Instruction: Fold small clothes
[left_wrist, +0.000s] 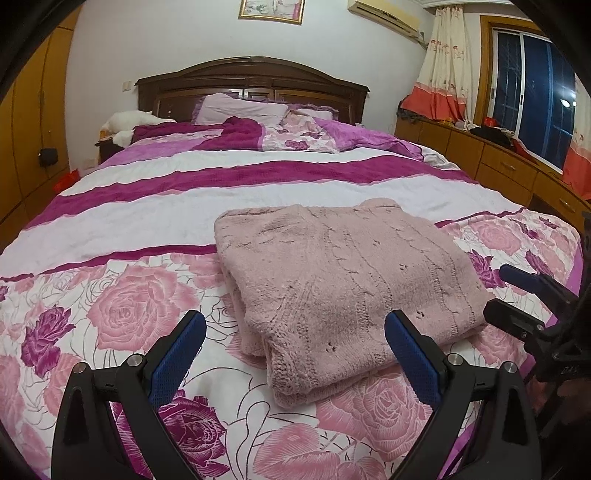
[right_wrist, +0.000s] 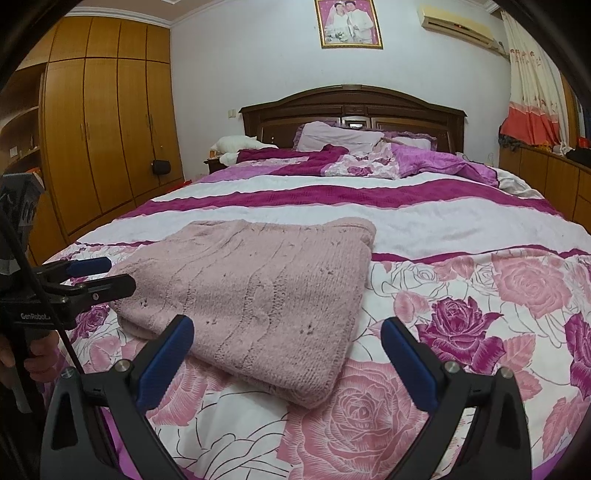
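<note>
Pink knit sweater (left_wrist: 343, 291) folded, left tool (left_wrist: 295, 354), right tool (right_wrist: 288, 354) wide apart, empty

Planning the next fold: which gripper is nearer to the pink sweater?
Left, slightly. The left gripper is open with the pink sweater's near corner between its fingers. The right gripper is open at the near right edge, mostly over the bedspread.

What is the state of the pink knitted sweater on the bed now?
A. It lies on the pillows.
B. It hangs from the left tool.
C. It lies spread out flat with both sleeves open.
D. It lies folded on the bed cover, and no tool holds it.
D: the pink sweater lies as a folded bundle on the flowered bed cover, while the left tool and the right tool are both open and hold nothing.
</note>
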